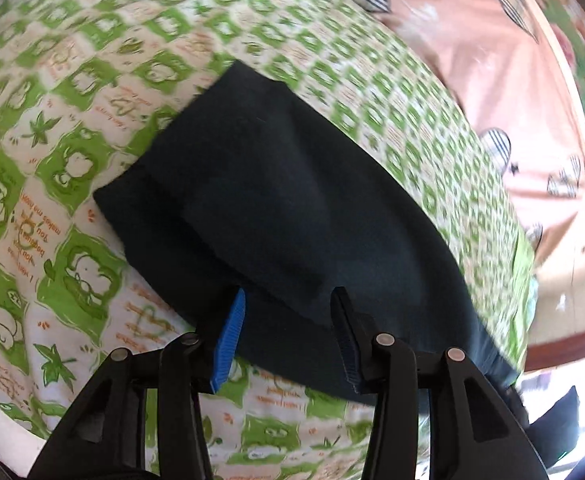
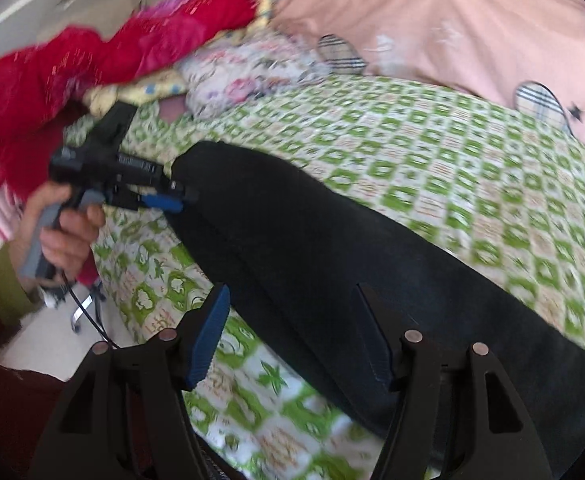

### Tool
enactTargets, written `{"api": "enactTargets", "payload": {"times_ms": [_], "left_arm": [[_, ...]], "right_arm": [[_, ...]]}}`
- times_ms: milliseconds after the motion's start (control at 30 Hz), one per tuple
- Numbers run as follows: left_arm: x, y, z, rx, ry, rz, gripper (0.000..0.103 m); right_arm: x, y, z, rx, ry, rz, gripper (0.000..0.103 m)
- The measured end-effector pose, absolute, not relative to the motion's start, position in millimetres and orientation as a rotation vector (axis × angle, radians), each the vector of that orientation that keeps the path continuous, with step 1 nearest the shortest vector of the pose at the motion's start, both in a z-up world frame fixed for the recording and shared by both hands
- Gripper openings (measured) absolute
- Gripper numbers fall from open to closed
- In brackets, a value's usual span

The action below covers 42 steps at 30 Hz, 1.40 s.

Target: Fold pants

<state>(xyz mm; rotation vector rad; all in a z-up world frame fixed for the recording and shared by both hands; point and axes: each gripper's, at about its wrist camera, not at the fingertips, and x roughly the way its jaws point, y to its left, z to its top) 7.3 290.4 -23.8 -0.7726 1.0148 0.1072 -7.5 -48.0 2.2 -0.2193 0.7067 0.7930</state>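
1. Dark navy cloth, the pants (image 1: 276, 200) lie folded lengthwise on the bed's green-checked sheet (image 1: 72, 152), running from one claw to the other.
2. The left claw (image 1: 288, 320) stands wide over one end of the pants, gripping nothing; seen from the right wrist it sits at that end's edge.
3. The right claw (image 2: 292, 320) is likewise wide, straddling the near edge.
4. A good fold probably needs both claws to pinch all layers at the corners, then lift evenly.
5. Further right lie a pink quilt (image 2: 432, 28) and, at the bed's head, red clothing (image 2: 92, 64).
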Motion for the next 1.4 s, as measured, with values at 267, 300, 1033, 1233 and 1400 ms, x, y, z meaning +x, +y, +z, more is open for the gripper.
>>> {"api": "enactTargets", "payload": {"times_ms": [267,300,1033,1233,1400], "left_arm": [[20,308,-29,-0.848,0.980,0.172,0.041],[21,306,-28,-0.846,0.979,0.176,0.039],[-17,300,2,-0.643,0.918,0.175,0.004],[-20,303,-26,-0.639,0.957,0.173,0.007],[-27,307,-19,-0.626,0.954,0.200,0.027]], "right_arm": [[6,7,-33,-0.489,0.753,0.742,0.048],[8,11,-38,-0.520,0.759,0.724,0.047],[-10,-9,-7,-0.363,0.783,0.832,0.006],[-3,-8,-23,-0.343,0.845,0.840,0.006],[2,-17,-18,-0.265,0.880,0.862,0.016]]}}
